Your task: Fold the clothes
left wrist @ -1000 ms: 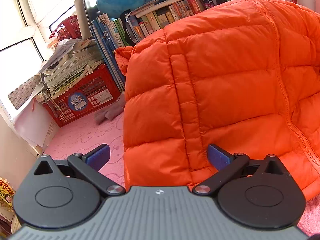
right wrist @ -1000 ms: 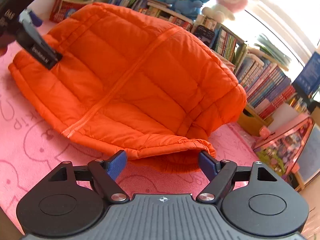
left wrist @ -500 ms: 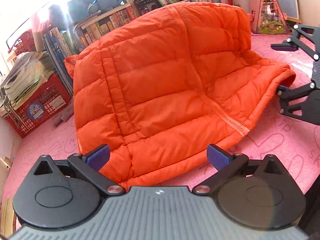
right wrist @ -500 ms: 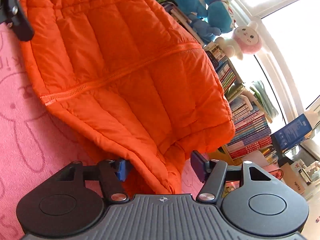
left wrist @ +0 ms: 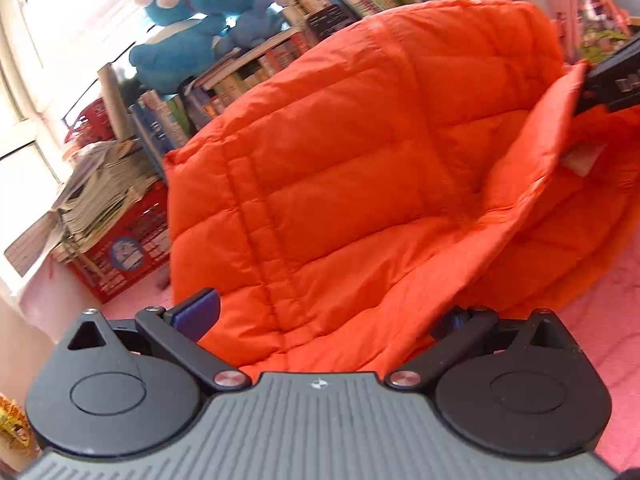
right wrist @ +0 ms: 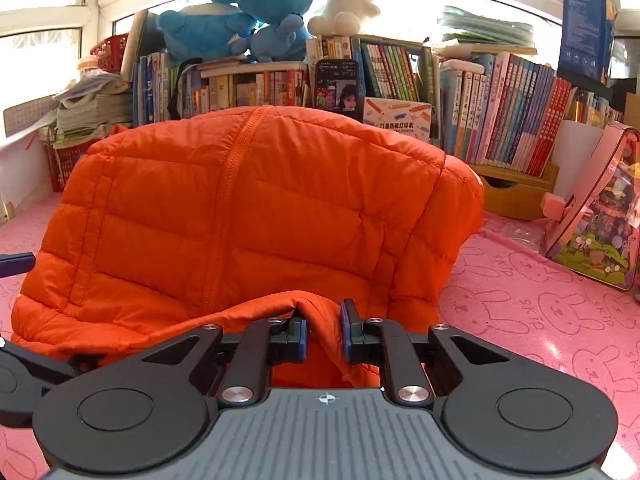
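The orange puffer jacket (right wrist: 256,208) lay in a loose heap on the pink mat (right wrist: 552,320), well in from the mat's near edge, with its far side rising toward the row of books (right wrist: 500,108) along the mat's far edge.

The right gripper (right wrist: 323,330) was closing on a bunched fold of the jacket's near hem, the cloth squeezed between its blue pads (right wrist: 347,330) and already pulled into a small ridge. In the left wrist view that same grip showed as a raised flap at the right, so the jacket was partly lifted on that side.

The left gripper (left wrist: 320,316) stood wide open. The jacket's near edge lay between its fingers (left wrist: 196,312), but neither pad seemed to press on it.

The jacket looked light, soft and springy. Its quilted filling would probably puff back after pressing, so a fold might not stay flat by itself. The shell seemed smooth and a little slippery, which could let a thin pinch slide out. The better hold would likely be a stitched edge: the hem, or the seam beside the zip (right wrist: 232,168), where the cloth is doubled and firmer. A matching pinch by the left gripper on the hem would probably let both sides rise evenly.
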`<state>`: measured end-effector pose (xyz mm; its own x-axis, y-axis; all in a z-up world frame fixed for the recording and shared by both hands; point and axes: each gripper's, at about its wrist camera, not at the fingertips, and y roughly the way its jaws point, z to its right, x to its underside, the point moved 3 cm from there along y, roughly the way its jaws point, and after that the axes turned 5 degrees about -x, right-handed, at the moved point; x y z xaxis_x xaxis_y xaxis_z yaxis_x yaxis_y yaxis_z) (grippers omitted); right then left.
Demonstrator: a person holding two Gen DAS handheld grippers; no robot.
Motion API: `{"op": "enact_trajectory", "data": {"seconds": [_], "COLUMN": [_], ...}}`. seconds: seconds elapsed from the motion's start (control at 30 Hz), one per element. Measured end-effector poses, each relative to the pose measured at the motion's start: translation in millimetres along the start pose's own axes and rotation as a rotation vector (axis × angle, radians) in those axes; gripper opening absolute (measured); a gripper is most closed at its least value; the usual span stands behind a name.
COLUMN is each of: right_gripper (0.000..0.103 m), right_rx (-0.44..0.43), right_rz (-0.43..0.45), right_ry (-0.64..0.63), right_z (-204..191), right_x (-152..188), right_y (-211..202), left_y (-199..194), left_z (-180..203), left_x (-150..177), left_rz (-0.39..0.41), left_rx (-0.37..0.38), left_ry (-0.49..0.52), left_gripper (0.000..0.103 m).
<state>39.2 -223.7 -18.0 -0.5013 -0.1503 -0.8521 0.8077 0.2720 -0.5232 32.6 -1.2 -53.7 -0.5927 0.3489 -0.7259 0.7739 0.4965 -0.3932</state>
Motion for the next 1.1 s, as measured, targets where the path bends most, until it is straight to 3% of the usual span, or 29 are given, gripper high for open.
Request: {"op": "enact_trajectory", "data": {"seconds": [0.17,0.27,0.33,0.4,0.53,0.63,0.73,0.93,1.03,1.1], "right_gripper": [0.021,0.025,0.041,0.044,0.048,0.06,0.066,0.071,0.071,0.072], "right_rx": [0.147,0.222,0.243,0.229,0.301,0.301,0.314,0.317,0.314,0.314], "right_rz": [-0.028,-0.054,-0.07,-0.082,-0.033,-0.029,-0.061,-0.169,-0.211,-0.243], "right_ry": [-0.058,-0.092,-0.093,-0.097,-0.214,-0.209,-0.222,-0.307,-0.368,-0.411], "right_z": [16,25,31,30,21,27,29,19,15,11], "right_x": [16,29,35,39,40,44,58,101,120,127], "right_y": [2,7,8,4,-27,-60,-92,-120,-115,-111], "left_y": [51,59,55,47,12,-7,-21,-33,-39,-47], "left_z": [-67,-106,-121,-131,-141,-159,-169,-137,-126,-125], "left_x": [15,24,27,28,35,48,70,99,97,93], "left_rz": [-0.104,-0.139,-0.145,-0.144,-0.088,-0.13,-0.223,-0.285,-0.249,-0.208], "left_rx": [-0.27,-0.273,-0.245,-0.205,-0.131,0.01,0.162,0.199,0.186,0.229], "left_ry": [-0.104,-0.192,-0.205,-0.204,-0.136,-0.175,-0.241,-0.114,-0.032,0.019], "left_gripper": [0.103,0.103,0.103,0.103,0.103,0.103,0.103,0.103,0.103,0.103]}}
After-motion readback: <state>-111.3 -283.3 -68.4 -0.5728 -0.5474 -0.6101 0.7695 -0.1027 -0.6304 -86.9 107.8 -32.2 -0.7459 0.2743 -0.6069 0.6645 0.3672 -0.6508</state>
